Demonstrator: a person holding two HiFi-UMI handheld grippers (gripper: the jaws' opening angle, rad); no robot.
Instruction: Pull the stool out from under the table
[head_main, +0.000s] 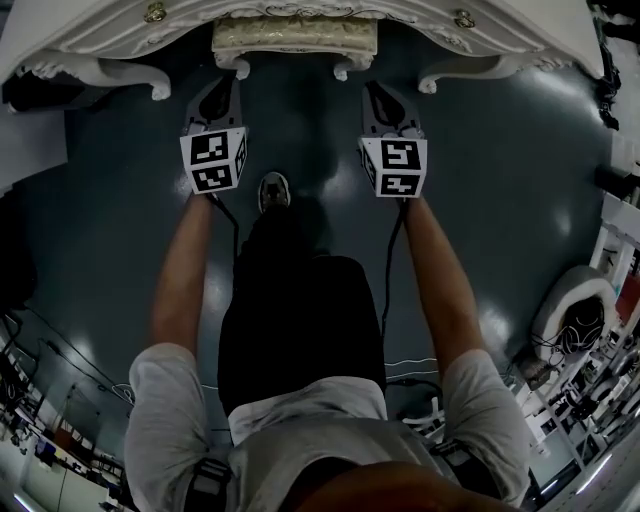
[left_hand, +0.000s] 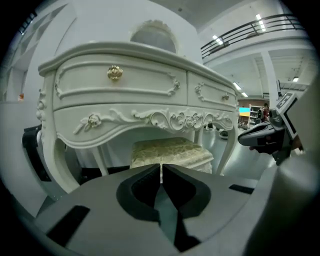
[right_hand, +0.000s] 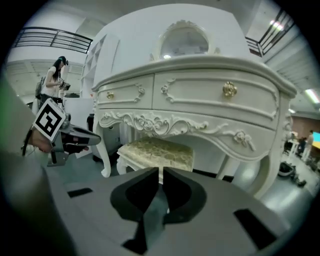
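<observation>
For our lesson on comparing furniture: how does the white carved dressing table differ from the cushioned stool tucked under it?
The white carved dressing table is far taller and wider than the cream cushioned stool, which sits low beneath it. The table's front is hard and white, with drawers and gold knobs; the stool's top is a soft-looking patterned cushion. Both stand on white curved legs.

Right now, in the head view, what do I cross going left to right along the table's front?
table's left leg → left gripper → stool → right gripper → table's right leg
</observation>
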